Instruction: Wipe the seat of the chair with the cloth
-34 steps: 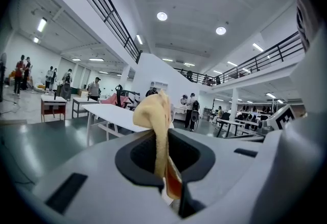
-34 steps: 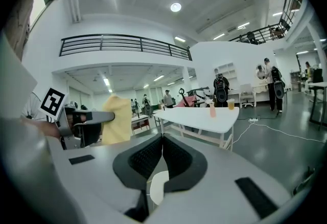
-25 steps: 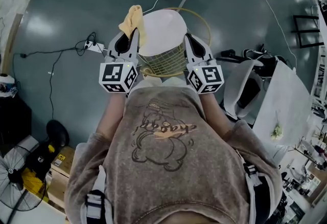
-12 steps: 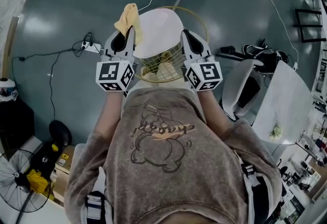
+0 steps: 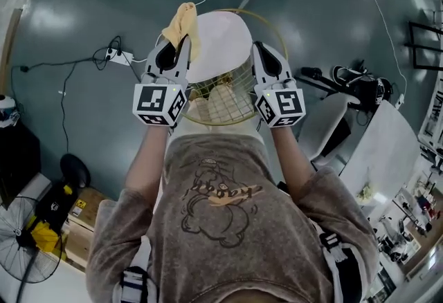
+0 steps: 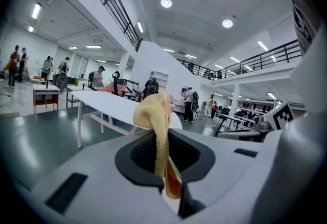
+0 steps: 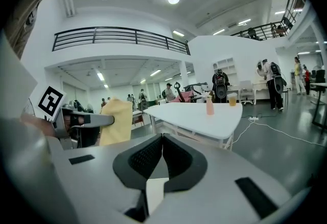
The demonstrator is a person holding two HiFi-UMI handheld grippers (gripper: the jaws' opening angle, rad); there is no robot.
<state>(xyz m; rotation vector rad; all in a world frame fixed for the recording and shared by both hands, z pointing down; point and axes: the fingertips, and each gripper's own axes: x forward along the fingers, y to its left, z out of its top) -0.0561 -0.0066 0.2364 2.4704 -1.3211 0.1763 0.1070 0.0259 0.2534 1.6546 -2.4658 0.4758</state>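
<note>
Okay, we hold the yellow cloth [image 5: 181,22] in the left hand-held gripper [image 5: 182,44], jaws clamped tight on it, with a fold sticking up past the tips. The cloth sits at 10 o'clock of the chair's white round seat [image 5: 225,42], over its edge; we can't tell if it touches. The right hand-held gripper [image 5: 257,51] is at 3 o'clock of the seat, jaws pressed together with nothing between them. The gold wire backrest [image 5: 221,97] at 6 o'clock lies between both grippers.
</note>
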